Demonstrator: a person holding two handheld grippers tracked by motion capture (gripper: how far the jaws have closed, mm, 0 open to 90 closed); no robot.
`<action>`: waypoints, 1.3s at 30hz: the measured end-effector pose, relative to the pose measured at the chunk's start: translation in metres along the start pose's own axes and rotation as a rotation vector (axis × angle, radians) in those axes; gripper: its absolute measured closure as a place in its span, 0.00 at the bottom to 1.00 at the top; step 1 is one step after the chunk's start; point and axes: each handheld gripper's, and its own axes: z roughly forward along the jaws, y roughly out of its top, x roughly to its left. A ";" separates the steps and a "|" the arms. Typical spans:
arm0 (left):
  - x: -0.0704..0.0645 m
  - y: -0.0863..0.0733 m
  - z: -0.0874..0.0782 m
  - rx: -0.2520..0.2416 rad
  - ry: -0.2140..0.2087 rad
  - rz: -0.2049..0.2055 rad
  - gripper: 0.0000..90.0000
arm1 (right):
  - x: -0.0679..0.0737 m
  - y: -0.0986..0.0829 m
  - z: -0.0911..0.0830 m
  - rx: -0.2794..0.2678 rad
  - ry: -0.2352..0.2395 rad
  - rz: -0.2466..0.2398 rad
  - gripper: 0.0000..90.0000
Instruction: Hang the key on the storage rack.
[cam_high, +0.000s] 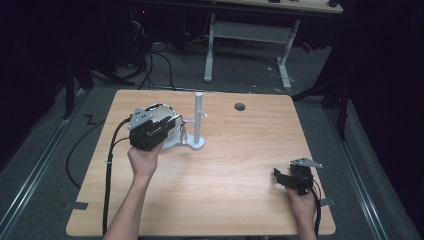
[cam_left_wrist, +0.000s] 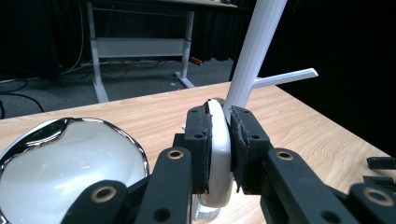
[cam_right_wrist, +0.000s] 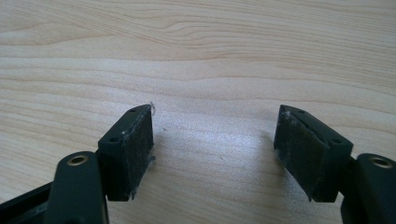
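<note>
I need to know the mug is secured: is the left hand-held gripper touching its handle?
Touching. In the left gripper view, the left hand-held gripper has both pads pressed against the white handle with no gap visible.

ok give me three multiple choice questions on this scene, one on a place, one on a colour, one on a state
1. Where on the table is the right gripper?
A. near right corner
B. far left corner
C. centre

2. What colour is the stand?
A. red
B. white
C. black

3. What is the left gripper doing?
A. open over bare wood
B. lying unheld
C. shut on a white handle

Answers: 1 A, the high view shows it by the near right edge. 2 B, post and base are white. 3 C, its pads clamp the white handle beside a shiny cup.
</note>
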 end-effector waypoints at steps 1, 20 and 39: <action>0.000 0.000 -0.001 -0.004 0.001 0.001 0.86 | 0.000 0.000 0.000 0.000 0.000 0.000 0.32; -0.002 0.019 -0.018 -0.076 0.007 0.005 0.87 | 0.000 0.000 0.000 -0.001 -0.002 -0.003 0.32; -0.009 0.025 -0.013 -0.091 -0.003 0.009 0.87 | 0.000 0.000 0.000 0.000 0.000 0.000 0.32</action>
